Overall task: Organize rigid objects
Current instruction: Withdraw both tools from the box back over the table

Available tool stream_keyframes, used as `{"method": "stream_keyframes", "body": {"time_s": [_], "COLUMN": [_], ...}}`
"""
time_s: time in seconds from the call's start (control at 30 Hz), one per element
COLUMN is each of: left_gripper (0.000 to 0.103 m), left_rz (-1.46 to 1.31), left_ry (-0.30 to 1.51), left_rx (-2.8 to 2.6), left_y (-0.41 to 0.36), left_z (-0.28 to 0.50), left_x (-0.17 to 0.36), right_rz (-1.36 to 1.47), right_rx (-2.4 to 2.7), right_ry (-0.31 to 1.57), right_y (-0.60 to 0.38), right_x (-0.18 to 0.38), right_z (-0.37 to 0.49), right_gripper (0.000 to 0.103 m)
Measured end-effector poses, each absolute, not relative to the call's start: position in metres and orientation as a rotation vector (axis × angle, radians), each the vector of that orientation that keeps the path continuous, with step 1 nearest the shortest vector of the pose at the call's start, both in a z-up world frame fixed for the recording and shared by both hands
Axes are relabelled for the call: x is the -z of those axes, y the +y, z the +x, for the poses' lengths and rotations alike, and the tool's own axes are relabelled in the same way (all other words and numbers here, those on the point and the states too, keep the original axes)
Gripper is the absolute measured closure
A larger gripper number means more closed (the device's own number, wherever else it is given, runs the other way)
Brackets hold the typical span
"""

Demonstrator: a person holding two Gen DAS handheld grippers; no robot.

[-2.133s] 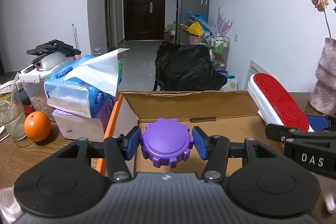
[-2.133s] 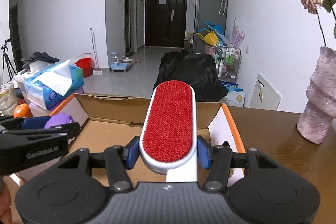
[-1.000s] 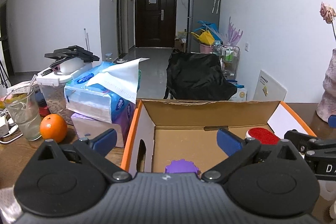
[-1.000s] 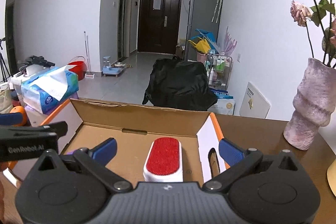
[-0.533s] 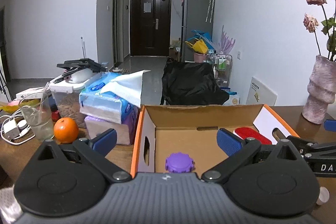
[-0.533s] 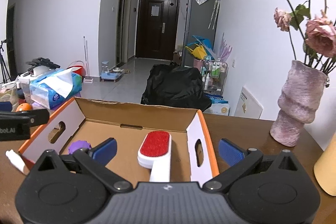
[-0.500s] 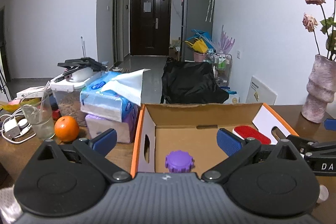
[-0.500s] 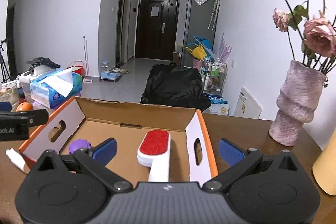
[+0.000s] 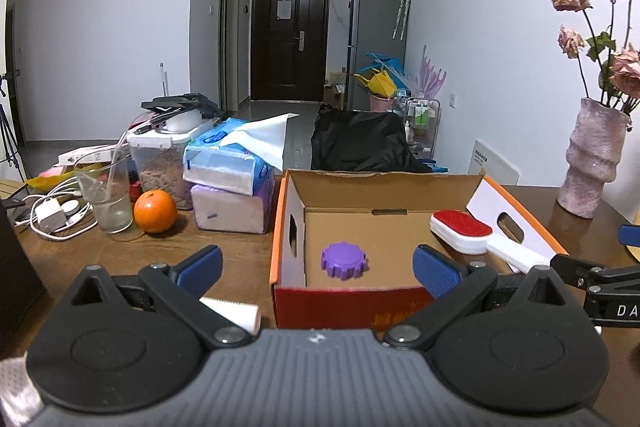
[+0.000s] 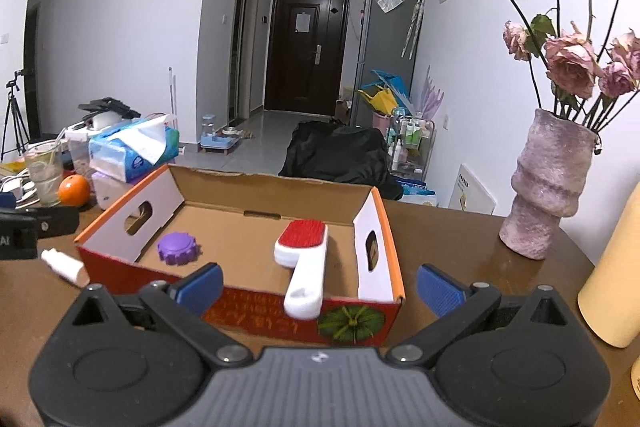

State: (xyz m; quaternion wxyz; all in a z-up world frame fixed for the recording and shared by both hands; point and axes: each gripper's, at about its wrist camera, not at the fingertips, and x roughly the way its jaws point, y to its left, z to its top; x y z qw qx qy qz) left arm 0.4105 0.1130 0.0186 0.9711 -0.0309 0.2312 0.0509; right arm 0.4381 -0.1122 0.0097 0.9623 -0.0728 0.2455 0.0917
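Observation:
An open cardboard box [image 9: 292, 195] [image 10: 378, 211] with orange edges stands on the brown table. A purple gear-shaped knob [image 9: 344, 260] [image 10: 178, 247] lies on its floor at the left. A white lint brush with a red pad [image 9: 464, 227] [image 10: 304, 247] lies at the right, its handle resting on the box's near rim. My left gripper [image 9: 316, 269] is open, held back in front of the box. My right gripper [image 10: 318, 285] is open too, also in front of the box. Neither holds anything. A small white tube [image 9: 232, 311] [image 10: 64, 265] lies on the table left of the box.
Left of the box are tissue packs [image 9: 232, 163], an orange [image 9: 155, 211], a glass [image 9: 106, 199], a food jar and cables. A pink vase [image 10: 548, 183] with dried roses stands to the right, and a cream cylinder [image 10: 612, 275] stands nearer at far right.
Both grippers let go of the purple knob and the lint brush inside the box, opened wide and drew back toward me, so the box's near wall now shows.

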Motion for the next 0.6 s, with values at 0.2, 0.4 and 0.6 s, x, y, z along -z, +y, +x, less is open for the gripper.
{"method": "stream_keyframes", "body": {"time_s": [0.2,0.4,0.6], "left_gripper": [0.000,0.000,0.000], "left_rz": [-0.051,-0.042,-0.038], "left_ry": [0.466,0.470,0.485], "left_rx": [-0.086,-0.075,-0.080], "left_y": [0.107,0.102,0.104], "left_z": [0.386,0.356,0.326], "left_x": [-0.020,-0.018,-0.014], "right_rz": [-0.157,-0.168,-0.188], "right_rx": [-0.192,-0.203,-0.210], "right_ry": [0.498,0.498,0.498], "right_y": [-0.115,-0.117,-0.117], "right_x": [-0.010,-0.009,-0.005], "right_z": [0.411,0.385,0.355], "right_gripper": [0.000,0.000,0.000]}}
